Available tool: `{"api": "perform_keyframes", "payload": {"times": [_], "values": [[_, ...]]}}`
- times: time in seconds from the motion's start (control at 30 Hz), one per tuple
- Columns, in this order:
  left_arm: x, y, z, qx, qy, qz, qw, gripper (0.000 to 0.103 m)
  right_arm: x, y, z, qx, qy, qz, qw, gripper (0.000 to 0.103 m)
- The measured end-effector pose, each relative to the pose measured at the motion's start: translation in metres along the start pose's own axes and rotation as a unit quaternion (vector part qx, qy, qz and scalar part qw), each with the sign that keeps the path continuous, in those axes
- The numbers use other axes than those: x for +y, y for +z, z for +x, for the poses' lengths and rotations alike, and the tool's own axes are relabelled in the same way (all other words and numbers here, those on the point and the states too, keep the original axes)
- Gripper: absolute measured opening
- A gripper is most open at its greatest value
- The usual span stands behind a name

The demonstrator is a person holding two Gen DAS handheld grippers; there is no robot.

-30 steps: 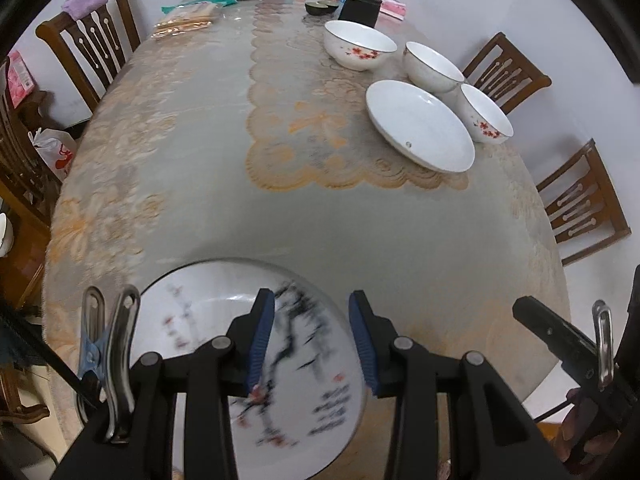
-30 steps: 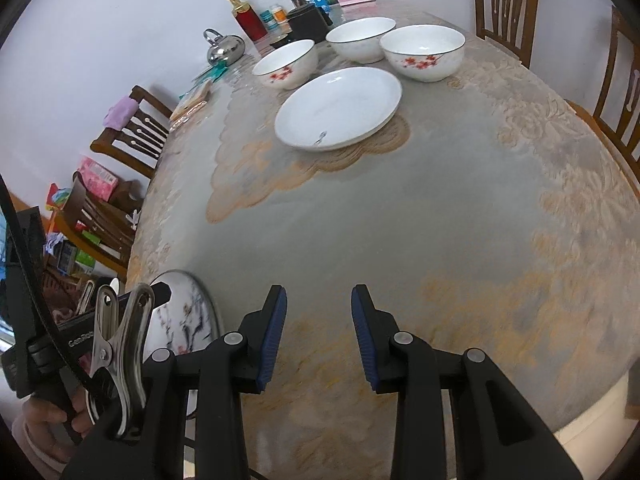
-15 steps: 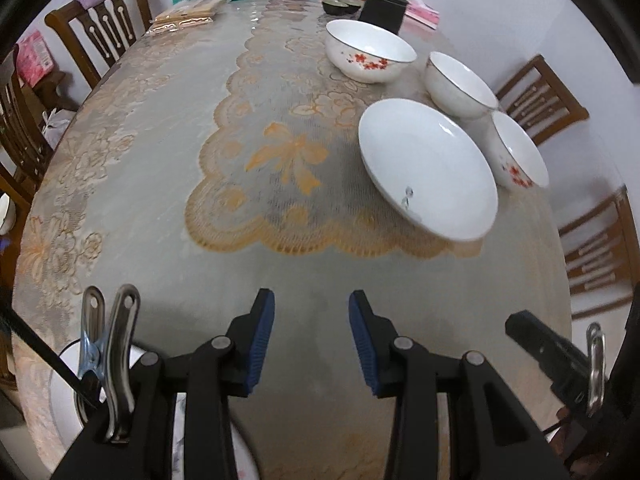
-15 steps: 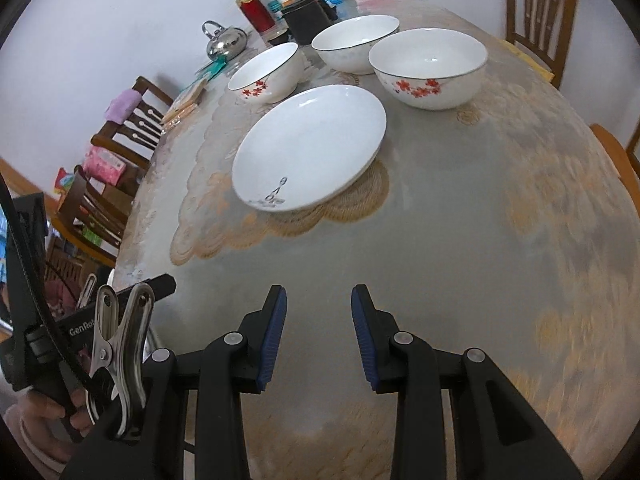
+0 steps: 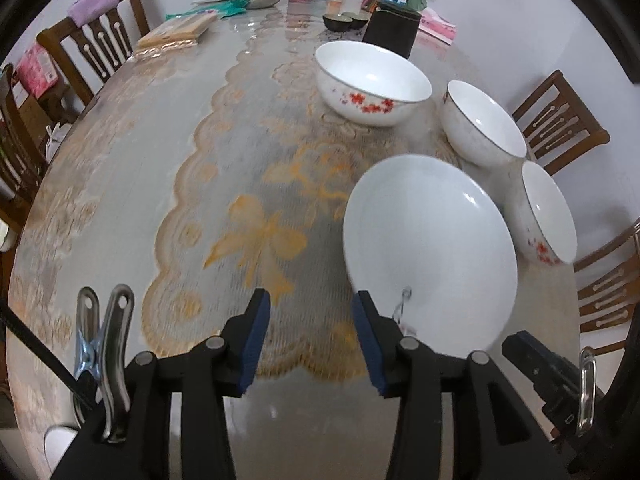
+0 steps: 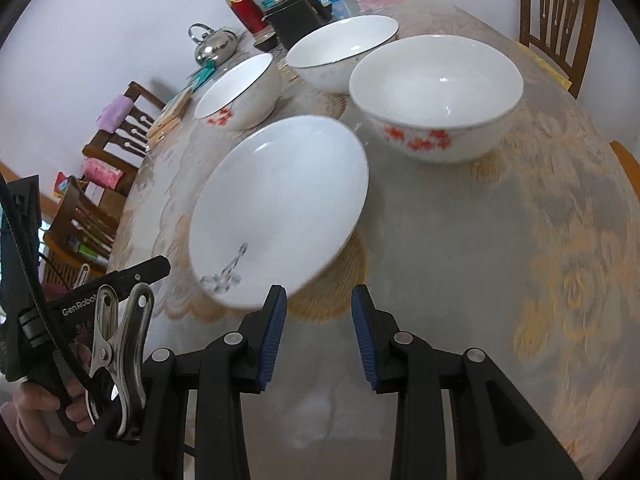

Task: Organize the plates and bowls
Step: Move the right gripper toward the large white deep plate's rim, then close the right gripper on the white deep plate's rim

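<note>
Fingers [image 5: 256, 332] of both grippers spread wide, empty, near white plate [image 5: 430, 252].

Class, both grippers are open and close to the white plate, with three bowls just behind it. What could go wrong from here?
1. The plate lies flat on the table, so the right gripper may push its near rim and slide it rather than grip it.
2. Pushed back, it could knock the nearest bowl.
3. The left gripper is close beside the plate too; the two tools might collide.
</note>
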State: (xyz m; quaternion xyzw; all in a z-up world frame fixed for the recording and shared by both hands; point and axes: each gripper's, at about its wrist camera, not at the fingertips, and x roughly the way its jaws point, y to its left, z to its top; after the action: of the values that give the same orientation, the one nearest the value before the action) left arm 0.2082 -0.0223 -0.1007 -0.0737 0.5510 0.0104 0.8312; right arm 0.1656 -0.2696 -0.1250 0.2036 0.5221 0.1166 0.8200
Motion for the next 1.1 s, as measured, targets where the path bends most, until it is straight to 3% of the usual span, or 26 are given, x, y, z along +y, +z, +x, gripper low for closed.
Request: {"api": "perform_keyframes", "payload": {"times": [0.63, 1.1], "values": [[-0.013, 0.042, 0.055, 0.025, 0.0, 0.018, 0.9995, 0.045, 0.003, 0.031, 0.043, 0.004, -0.016, -0.016, 1.0, 0.035], [-0.044, 0.057, 0.073, 0.025, -0.024, 0.081, 0.9961, 0.047, -0.004, 0.03, 0.042, 0.0, 0.02, -0.018, 1.0, 0.035]]}}
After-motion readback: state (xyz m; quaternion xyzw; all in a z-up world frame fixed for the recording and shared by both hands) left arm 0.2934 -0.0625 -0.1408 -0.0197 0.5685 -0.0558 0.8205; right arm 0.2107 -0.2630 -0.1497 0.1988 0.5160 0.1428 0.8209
